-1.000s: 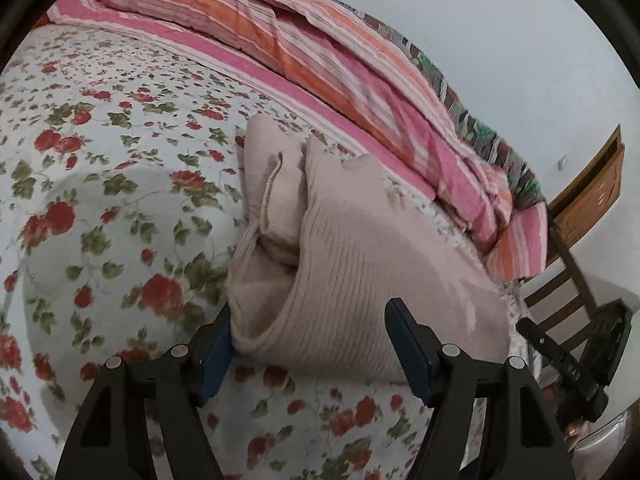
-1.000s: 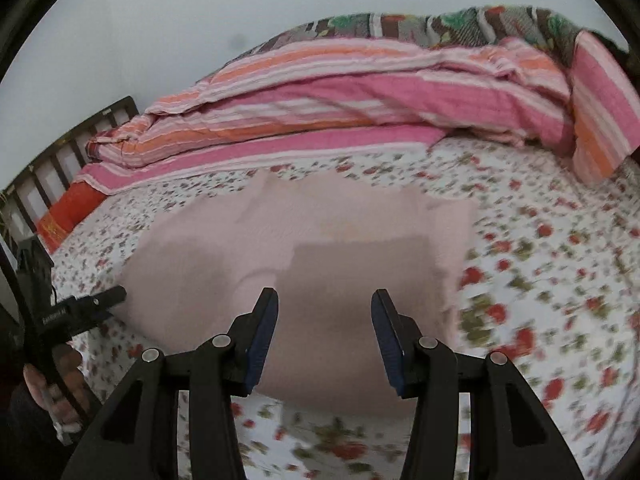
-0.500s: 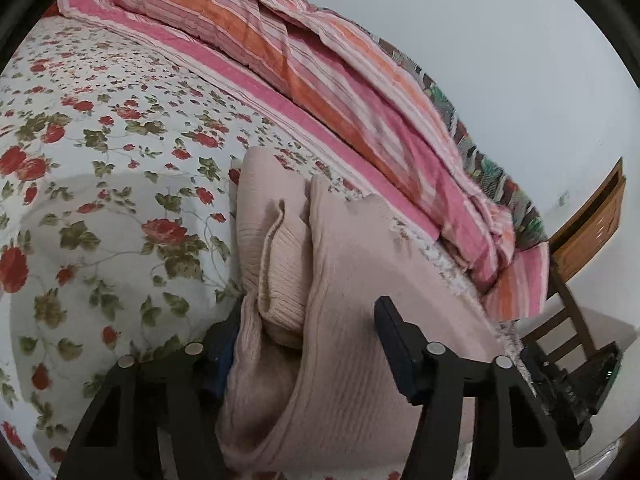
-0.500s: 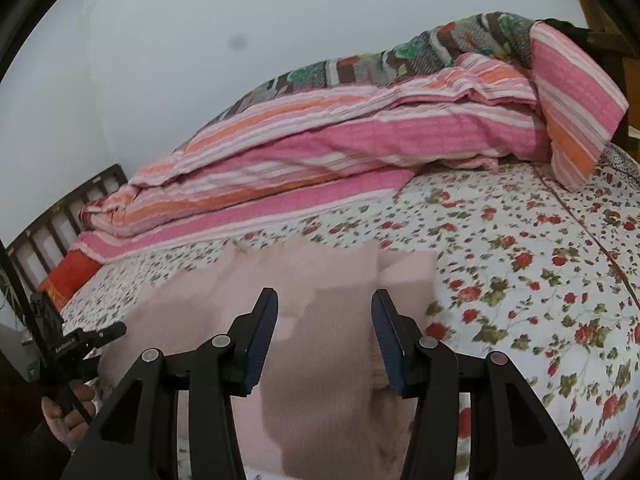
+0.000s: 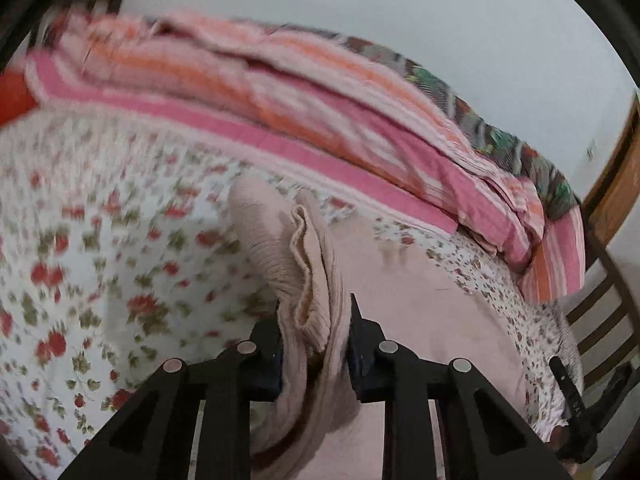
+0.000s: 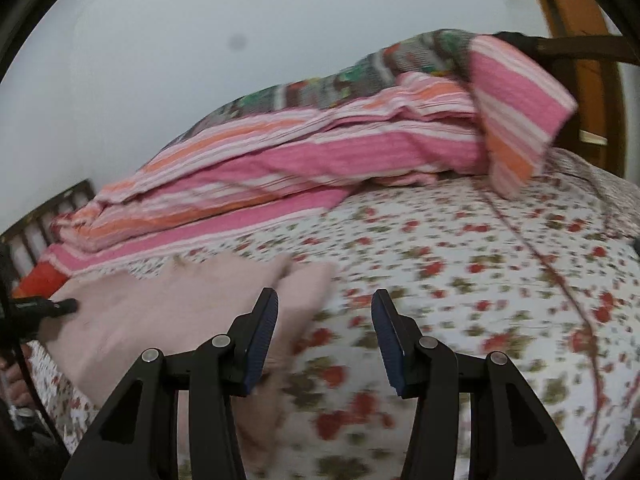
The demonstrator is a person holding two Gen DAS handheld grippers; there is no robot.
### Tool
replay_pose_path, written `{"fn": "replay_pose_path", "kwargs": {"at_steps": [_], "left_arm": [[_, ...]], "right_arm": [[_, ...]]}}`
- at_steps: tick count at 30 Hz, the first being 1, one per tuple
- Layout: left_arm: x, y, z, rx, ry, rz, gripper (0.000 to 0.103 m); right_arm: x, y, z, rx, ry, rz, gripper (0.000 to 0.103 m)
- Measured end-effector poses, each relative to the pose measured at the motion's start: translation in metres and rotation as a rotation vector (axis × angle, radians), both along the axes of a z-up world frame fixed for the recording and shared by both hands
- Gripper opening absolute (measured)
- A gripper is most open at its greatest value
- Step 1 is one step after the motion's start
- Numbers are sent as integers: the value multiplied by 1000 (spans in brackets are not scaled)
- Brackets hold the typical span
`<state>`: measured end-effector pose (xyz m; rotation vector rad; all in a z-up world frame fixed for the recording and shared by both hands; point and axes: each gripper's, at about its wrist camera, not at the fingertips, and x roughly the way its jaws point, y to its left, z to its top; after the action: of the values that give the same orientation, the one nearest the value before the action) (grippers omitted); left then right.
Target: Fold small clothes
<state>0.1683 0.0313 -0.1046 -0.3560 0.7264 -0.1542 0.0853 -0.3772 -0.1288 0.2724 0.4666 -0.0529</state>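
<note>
Pink knit garment (image 5: 420,312): my left tool (image 5: 314,344) has just closed, pinching its bunched edge, its length running rightward toward my spread, empty right tool (image 6: 324,340).

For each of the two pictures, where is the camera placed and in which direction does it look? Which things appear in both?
Left wrist: sits on the left gripper, looking along its fingers, tilted down, at the pink knit garment clamped between them; its jaws have just been closing. The right gripper shows at lower right.
Right wrist: sits on the right gripper, open over the floral sheet; the left gripper and a hand show at the left edge.
Shared: garment, sheet, striped quilt, wall.
</note>
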Motion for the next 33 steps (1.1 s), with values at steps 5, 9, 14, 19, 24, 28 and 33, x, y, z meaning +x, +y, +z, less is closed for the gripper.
{"fn": "replay_pose_path", "kwargs": {"at_steps": [5,9,14,19,24,28,33], "left_arm": [[-4,-80,42,121,-72,-88,22],[-8,-153,50,233,-92,-124,22],[-15,-243,16,273,-69,-239,22],[-35,-295,-24,364,-82,-355,27],[-39,-257,-5,156,-82,-513,57],[-40,-198,19,29,-135,-482,71],[-28,-124,19,71,-181,-340,76]], "right_arm": [[-12,-39,-1,52,-3,-91,48],[-22,-64,-2,91,-9,-152,48],[-33,-85,-4,124,-17,-196,48],[-34,-94,-6,162,-16,-203,48],[-26,-78,-7,166,-2,-126,49],[-16,-57,-9,239,22,6,55],[-5,-28,-3,347,10,156,70]]}}
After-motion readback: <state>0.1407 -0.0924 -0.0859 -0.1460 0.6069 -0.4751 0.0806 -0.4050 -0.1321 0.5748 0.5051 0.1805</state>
